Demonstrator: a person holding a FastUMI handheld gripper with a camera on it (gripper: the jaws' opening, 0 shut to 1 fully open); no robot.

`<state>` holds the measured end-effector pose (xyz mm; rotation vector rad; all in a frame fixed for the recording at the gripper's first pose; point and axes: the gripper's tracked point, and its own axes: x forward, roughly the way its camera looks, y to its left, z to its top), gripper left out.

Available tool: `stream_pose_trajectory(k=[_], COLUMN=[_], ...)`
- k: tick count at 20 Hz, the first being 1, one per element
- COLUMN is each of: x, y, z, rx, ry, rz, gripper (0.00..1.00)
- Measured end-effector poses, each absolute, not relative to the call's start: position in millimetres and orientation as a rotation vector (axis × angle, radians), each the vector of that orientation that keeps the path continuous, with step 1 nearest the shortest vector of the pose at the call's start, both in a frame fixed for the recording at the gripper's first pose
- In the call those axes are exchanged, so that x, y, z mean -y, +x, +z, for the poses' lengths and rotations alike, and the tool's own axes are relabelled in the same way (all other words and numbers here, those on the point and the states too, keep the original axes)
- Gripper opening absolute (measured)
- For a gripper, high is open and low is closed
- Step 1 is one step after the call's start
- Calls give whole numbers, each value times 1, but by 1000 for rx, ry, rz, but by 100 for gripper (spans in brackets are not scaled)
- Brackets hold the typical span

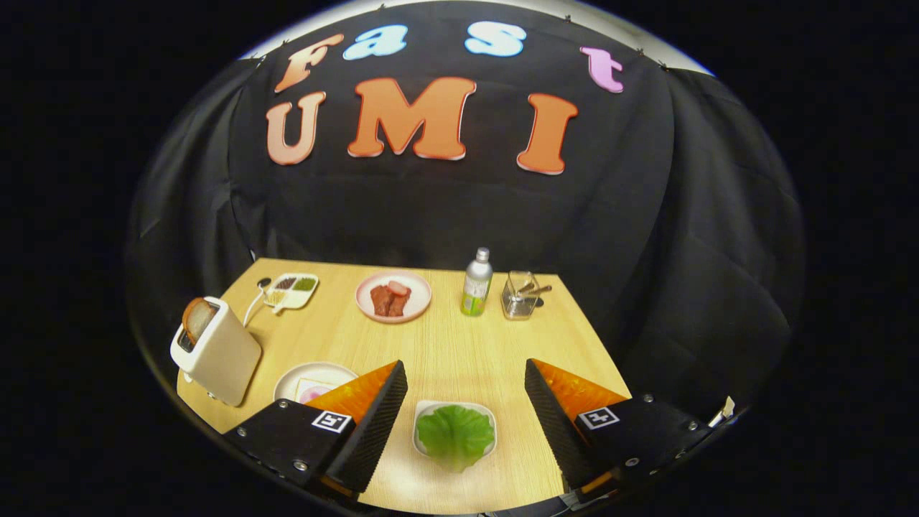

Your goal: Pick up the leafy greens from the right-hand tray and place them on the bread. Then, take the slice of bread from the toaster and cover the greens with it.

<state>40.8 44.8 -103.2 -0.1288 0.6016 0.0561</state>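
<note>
Seen from the gripper view, a light wooden worktop (445, 345) stands against black cloth. The hand-held gripper (465, 373) hovers above it with its two fingers spread wide apart, holding nothing. Between the fingers, on the near part of the worktop, a small white tray (420, 416) holds a green lettuce leaf (455, 435). Beside the left finger, a round white plate (301, 377) carries a slice of bread (310, 390), partly hidden by that finger. Further left stands a white toaster (219, 352) with a browned slice of bread (197, 318) poking up from its slot. Beyond the fingers, along the far side, sit a divided condiment dish (291, 289), a pink plate of meat slices (393, 296), a small bottle (477, 283) and a clear utensil holder (520, 295).
</note>
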Motion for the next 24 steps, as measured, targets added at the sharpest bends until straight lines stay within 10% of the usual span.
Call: stream_pose_trajectory(k=[24], x=[-35], y=[32], z=[-342], rx=[-1399], ry=[-144], rz=[64], gripper=[99])
